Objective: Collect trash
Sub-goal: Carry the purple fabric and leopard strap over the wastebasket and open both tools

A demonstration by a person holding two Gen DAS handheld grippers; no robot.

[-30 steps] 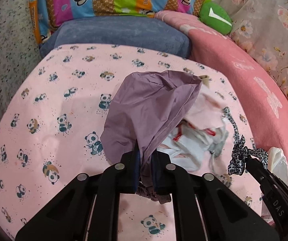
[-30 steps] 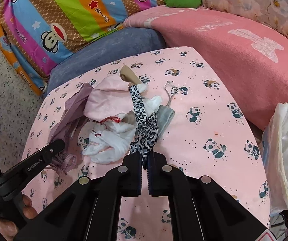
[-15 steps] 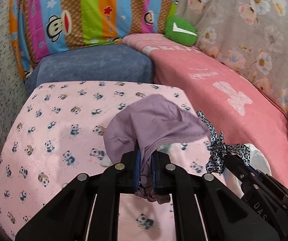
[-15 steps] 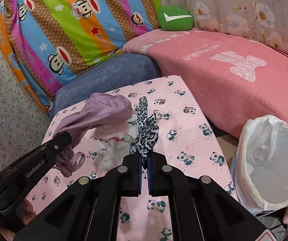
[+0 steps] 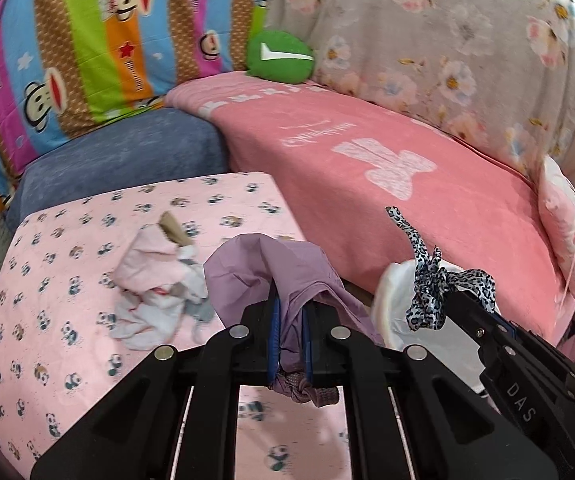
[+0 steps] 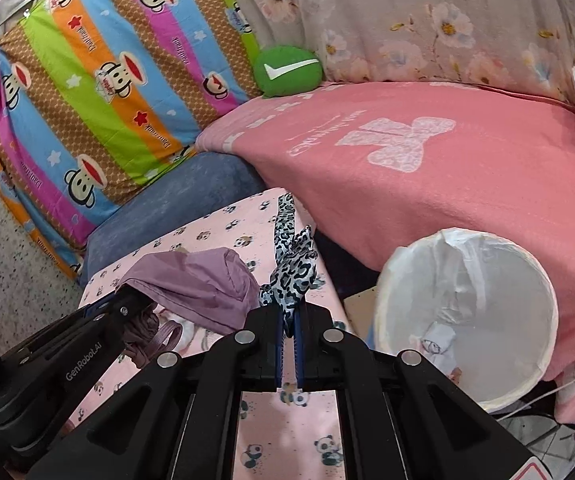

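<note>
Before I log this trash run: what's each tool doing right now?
Left tool: shut on the purple cloth.
Right tool: shut on the leopard-print strip, beside the lined bin.

Black tool point(image 5: 289, 336) frames, blue pads point(image 6: 280, 344), silver screws

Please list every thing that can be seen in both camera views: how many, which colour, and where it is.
purple cloth: 1, purple, held in left gripper
leopard-print strip: 1, black and white, held in right gripper
trash bin: 1, white liner, right of the table
pile of rags: 1, pink and white, on the table
table cover: 1, pink with pandas
pink blanket: 1, on the sofa
blue cushion: 1, behind the table
striped monkey pillow: 1, multicolour, at the back
green cushion: 1, back corner
left gripper: 1, black, shut
right gripper: 1, black, shut
</note>
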